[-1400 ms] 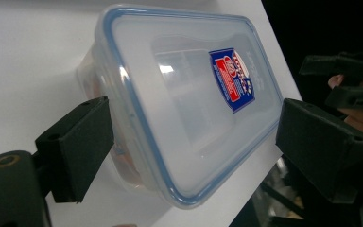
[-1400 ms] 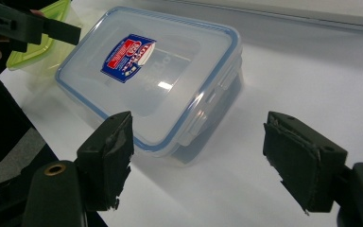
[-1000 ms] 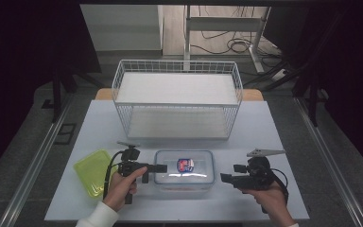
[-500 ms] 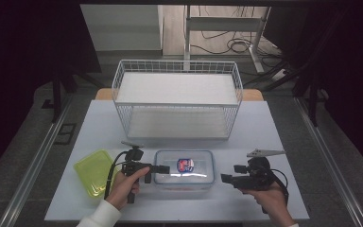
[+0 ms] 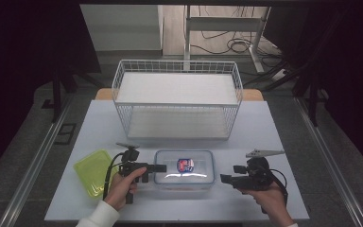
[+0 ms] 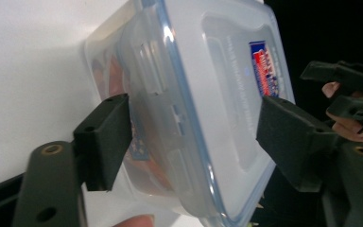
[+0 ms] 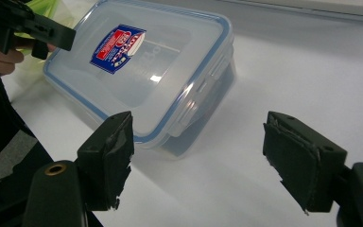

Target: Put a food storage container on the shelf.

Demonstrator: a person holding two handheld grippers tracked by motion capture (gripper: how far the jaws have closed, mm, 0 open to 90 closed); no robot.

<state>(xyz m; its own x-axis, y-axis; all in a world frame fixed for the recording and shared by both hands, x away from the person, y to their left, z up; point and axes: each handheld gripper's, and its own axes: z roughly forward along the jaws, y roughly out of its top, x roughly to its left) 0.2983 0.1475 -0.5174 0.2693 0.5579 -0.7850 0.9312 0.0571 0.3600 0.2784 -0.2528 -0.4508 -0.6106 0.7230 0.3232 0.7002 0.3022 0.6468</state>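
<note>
- A clear plastic box (image 5: 184, 169) sits on the white table (image 5: 274, 142), near the front edge and about in the middle between the two hands.
- The box has a see-through lid (image 7: 137, 61) with a blue line running round its rim.
- A sticker (image 5: 185, 164) is stuck on top of the lid. It is blue, red and white. It has writing on it, but the letters are too small and blurry to read.
- Something reddish shows through the side of the box in the left gripper view. I cannot tell what it is.
- The left gripper (image 5: 158, 168) is at the left end of the box. Its jaws have just been closing, with the box end between them.
- In the left gripper view, one jaw is by the side wall of the box and the other is over the lid. Whether the jaws press on the box yet, I cannot tell.
- The right gripper (image 5: 224, 178) is just to the right of the box and does not touch it. Its jaws stand wide apart, with only table between them.
- A yellow-green tray (image 5: 93, 171) lies to the left of the left hand (image 5: 123, 184).
- A white wire basket (image 5: 177, 101) stands on the far side of the table, well away from the box.
</note>
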